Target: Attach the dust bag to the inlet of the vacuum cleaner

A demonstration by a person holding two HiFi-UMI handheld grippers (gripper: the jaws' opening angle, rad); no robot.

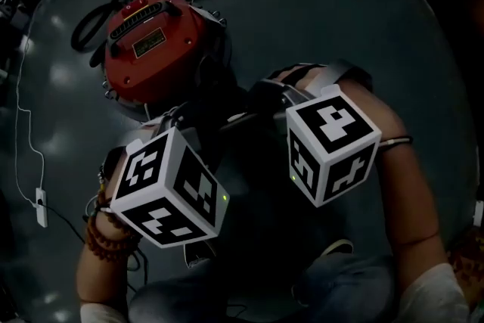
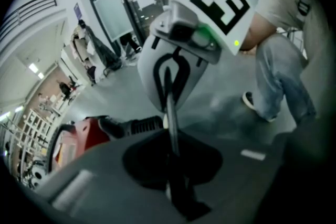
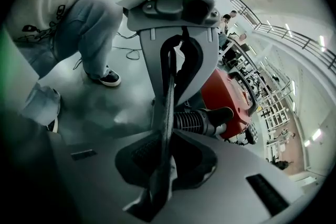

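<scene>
Attachment is judged undone: the vacuum cleaner [image 1: 155,41] is seen far left on the floor [image 1: 340,4], no dust bag is made out, and left tool [image 2: 169,86] and right tool [image 3: 169,68] are pressed together.

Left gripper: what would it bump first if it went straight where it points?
Most likely the right gripper: it sits straight beyond the left gripper's closed jaws. The red vacuum cleaner lies off to the side. How close is unclear.
</scene>
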